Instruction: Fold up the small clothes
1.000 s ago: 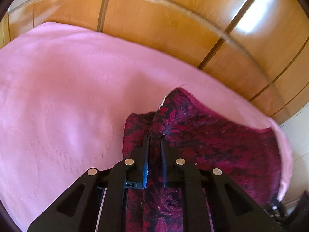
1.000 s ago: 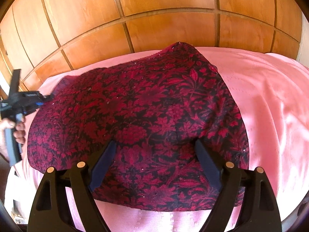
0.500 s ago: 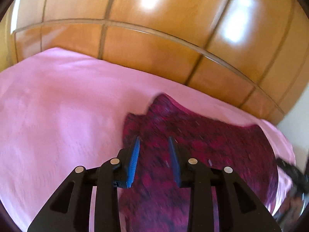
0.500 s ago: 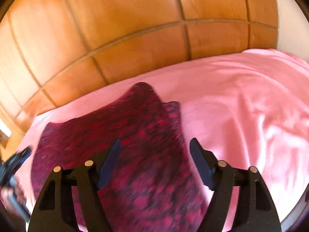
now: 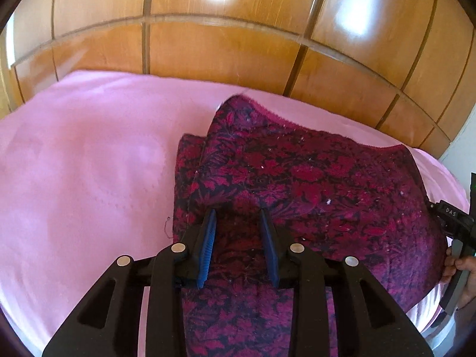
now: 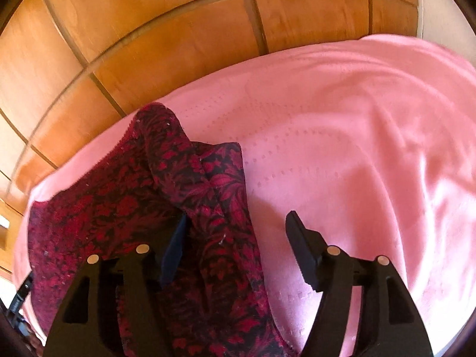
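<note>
Pink sheet (image 5: 83,178), wood panels (image 5: 226,56) around.

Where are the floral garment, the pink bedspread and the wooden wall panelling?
floral garment (image 5: 312,178): left wrist view, its flat middle.
pink bedspread (image 6: 342,119): right wrist view, bare area right of garment.
wooden wall panelling (image 5: 223,53): left wrist view, centre panel.

free: pink bedsheet (image 6: 342,148) right of garment (image 6: 208,178) | blocked: wooden headboard (image 5: 223,53) behind

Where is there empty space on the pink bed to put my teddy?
The pink sheet is bare between the red flowery cloth and the wooden wall. The cloth's side is crowded: both grippers, left and right, hang over it.
</note>
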The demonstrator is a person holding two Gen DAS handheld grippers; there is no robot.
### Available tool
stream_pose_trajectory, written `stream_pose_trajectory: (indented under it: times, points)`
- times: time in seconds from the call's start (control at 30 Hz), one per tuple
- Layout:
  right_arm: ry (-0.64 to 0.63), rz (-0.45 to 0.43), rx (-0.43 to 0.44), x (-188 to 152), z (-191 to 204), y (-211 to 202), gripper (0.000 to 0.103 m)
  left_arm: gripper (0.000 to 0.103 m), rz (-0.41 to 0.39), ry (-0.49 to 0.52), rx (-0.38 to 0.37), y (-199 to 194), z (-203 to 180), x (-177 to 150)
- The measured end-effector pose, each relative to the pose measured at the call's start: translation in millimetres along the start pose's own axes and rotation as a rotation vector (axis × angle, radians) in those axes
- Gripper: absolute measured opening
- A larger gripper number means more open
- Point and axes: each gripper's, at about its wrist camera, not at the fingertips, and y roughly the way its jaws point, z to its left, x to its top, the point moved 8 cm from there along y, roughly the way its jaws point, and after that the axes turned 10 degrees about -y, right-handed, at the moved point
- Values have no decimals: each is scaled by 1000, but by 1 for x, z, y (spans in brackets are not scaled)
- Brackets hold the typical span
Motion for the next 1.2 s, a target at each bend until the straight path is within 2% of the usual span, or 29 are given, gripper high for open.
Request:
stream_pose_trajectory:
  times: [0.13, 0.23, 0.37, 0.53, 0.6, 0.93, 1.2]
  points:
    - [-14, -41, 39, -4, 3, -16, 67, 34, -32, 8, -7, -19, -7, -5]
    - [-9, -51, 111, -10, 5, -29, 67, 34, -45, 30, -11, -26, -15, -12]
    - [-13, -26, 219, -29, 8, -39, 71, 34, -54, 63, -26, -35, -26, -22]
    - [-15, 0, 281, -54, 10, -50, 76, 34, -56, 83, -38, -41, -34, -30]
    - [-11, 8, 293, -61, 9, -51, 80, 34, -58, 90, -40, -42, -38, -33]
    - [-16, 17, 315, -81, 3, -56, 80, 34, -62, 135, -61, -47, -59, -42]
    - [-18, 48, 350, -93, 0, -56, 81, 34, -37, 186, -76, -38, -79, -51]
